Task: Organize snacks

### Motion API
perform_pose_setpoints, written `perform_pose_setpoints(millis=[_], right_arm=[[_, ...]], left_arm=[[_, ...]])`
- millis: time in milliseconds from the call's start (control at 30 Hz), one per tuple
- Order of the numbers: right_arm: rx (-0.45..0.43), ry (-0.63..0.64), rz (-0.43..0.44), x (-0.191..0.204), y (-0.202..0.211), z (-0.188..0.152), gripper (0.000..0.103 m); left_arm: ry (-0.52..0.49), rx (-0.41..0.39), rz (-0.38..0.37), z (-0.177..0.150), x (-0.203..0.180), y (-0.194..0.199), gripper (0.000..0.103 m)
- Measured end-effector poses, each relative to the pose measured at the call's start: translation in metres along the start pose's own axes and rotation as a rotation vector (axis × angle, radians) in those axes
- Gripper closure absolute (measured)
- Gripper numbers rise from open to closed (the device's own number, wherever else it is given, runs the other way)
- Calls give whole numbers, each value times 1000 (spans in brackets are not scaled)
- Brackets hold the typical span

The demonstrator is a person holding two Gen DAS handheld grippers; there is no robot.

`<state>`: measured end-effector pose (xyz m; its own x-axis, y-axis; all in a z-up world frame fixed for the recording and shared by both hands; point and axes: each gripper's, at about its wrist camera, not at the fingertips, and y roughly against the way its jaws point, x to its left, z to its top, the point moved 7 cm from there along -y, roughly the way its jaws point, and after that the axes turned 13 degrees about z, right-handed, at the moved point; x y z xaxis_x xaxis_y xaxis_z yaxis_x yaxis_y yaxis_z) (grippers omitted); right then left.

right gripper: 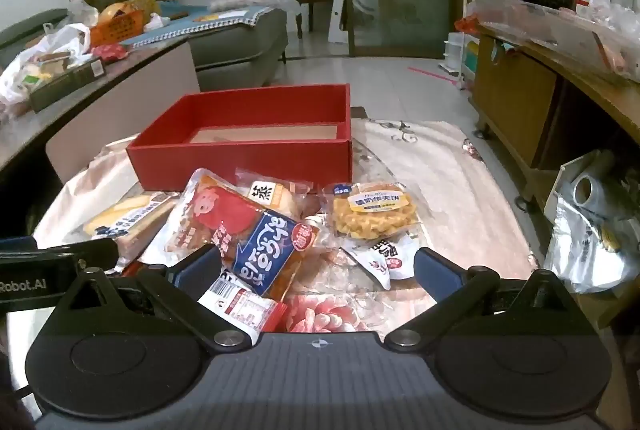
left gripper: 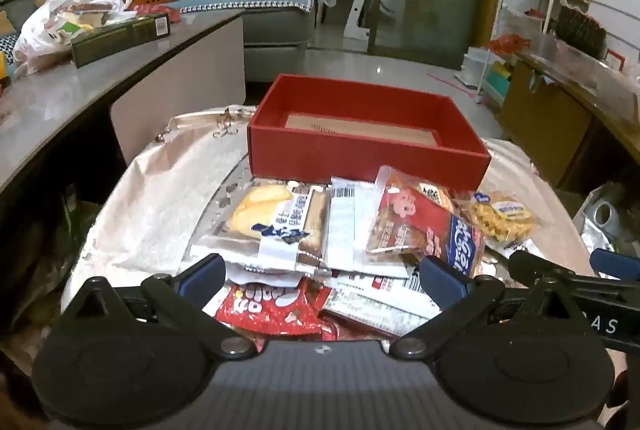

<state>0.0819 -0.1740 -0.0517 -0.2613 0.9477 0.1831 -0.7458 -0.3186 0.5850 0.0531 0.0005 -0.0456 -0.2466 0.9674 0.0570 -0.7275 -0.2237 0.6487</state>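
An open red box (left gripper: 360, 154) (right gripper: 244, 162) stands at the back of a round table covered with a floral cloth (right gripper: 440, 190); its brown floor looks bare. In front lies a pile of snack packets: a yellow cake packet (left gripper: 272, 218) (right gripper: 124, 218), a red-and-blue packet (left gripper: 424, 226) (right gripper: 248, 230), a yellow waffle packet (left gripper: 500, 218) (right gripper: 372, 214), a red candy packet (left gripper: 272, 306) and white sachets (right gripper: 380, 258). My left gripper (left gripper: 322, 276) is open just over the pile's near side. My right gripper (right gripper: 316, 270) is open, also just over the near packets, beside the left one.
A grey counter (left gripper: 60, 98) at the left carries plastic bags, a dark box (left gripper: 120, 38) and an orange basket. A wooden cabinet (right gripper: 520, 102) stands at the right. A foil bag and a tape roll (right gripper: 588, 186) sit by the table's right edge.
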Motion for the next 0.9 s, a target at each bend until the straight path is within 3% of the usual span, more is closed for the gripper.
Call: perform_pose_setpoints(millis=[200,900], right_arm=[[8,3,-16,0,-3,-4,0],[72,28,-9,5,-10,-11,0]], left_arm=[[-25,73,39,-10,0,-15,4],[-24,86,62,-15,3,-18,4]])
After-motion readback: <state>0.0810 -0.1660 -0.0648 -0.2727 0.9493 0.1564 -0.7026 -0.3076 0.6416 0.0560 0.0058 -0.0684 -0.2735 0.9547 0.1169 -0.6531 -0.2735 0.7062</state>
